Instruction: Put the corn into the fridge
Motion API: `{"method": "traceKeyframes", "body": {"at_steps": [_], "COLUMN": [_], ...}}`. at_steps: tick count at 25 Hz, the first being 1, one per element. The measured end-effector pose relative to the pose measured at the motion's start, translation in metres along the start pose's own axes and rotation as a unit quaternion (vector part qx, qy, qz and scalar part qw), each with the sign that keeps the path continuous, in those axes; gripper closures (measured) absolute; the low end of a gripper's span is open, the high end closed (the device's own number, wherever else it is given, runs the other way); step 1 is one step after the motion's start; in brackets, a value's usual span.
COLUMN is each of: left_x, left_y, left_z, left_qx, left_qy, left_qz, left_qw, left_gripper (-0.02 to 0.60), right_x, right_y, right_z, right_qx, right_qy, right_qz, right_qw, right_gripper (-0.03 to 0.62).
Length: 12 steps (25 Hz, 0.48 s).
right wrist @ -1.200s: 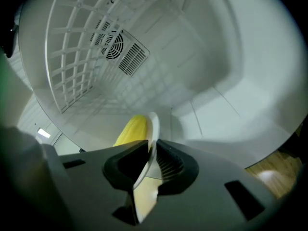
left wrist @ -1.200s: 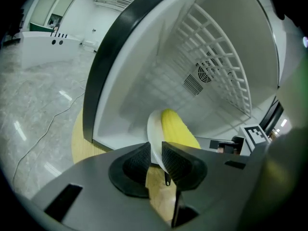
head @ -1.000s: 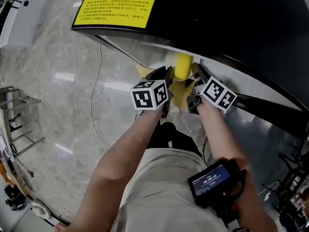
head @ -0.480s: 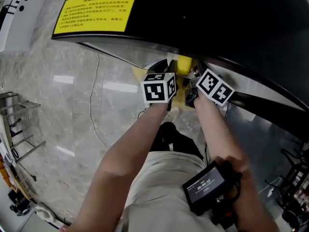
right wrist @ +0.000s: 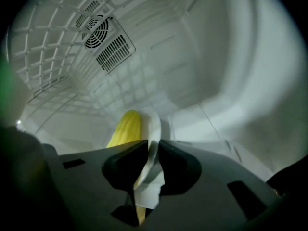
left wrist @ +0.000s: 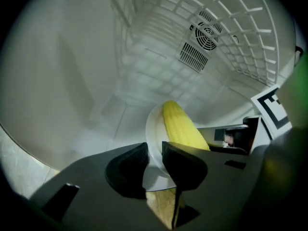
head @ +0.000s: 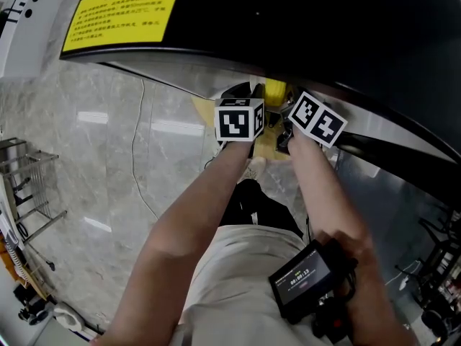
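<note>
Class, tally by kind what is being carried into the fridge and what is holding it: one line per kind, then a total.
corn cob: 1
white plate: 1
grippers shut on the plate's rim, left gripper and right gripper: 2
Total: 4

One corn (left wrist: 180, 126), one plate (left wrist: 152, 129), one left gripper (left wrist: 154, 149), one right gripper (right wrist: 153, 146)

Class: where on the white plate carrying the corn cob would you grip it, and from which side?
Grip the plate by its thin rim on either side of the corn cob, coming in from the near edge. The cob lies along the middle, so only the rim is free. The left tool and right tool pinch it there.
</note>
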State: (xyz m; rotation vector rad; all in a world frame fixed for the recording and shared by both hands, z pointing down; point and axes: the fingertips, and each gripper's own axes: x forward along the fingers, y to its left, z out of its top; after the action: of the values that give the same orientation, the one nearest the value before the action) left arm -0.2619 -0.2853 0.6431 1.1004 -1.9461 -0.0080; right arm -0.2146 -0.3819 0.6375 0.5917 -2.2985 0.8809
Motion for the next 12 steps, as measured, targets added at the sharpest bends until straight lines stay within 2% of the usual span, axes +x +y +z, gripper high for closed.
{"method": "traceKeyframes", "body": {"at_steps": [4, 7, 12], "left_x": [0.0014, 0.0007, -0.0009], "left_y": [-0.0012, -0.0010, -0.0002], "left_z": [0.0025, 0.0034, 0.0059], "left_qx": [0.018, 0.022, 0.052], "left_qy": [0.010, 0.005, -0.003], "left_qz": [-0.002, -0.003, 0.005], "left_qw": [0.9998, 0.9997, 0.9987], "left_gripper": [0.503, 0.502, 0.495], "right_x": [0.0004, 0.0001, 0.0005], "right_y": [-0.0022, -0.0022, -0.0017], "right_z": [-0.0014, -0.0015, -0.0017], "right_qx": [-0.003, -0.005, -0.003], "right_qy": [0.008, 0.006, 0.003], "right_qz": [-0.008, -0.011, -0.011], "right_qw": [1.000, 1.000, 1.000], "right_gripper": [0.536, 0.536, 0.534]}}
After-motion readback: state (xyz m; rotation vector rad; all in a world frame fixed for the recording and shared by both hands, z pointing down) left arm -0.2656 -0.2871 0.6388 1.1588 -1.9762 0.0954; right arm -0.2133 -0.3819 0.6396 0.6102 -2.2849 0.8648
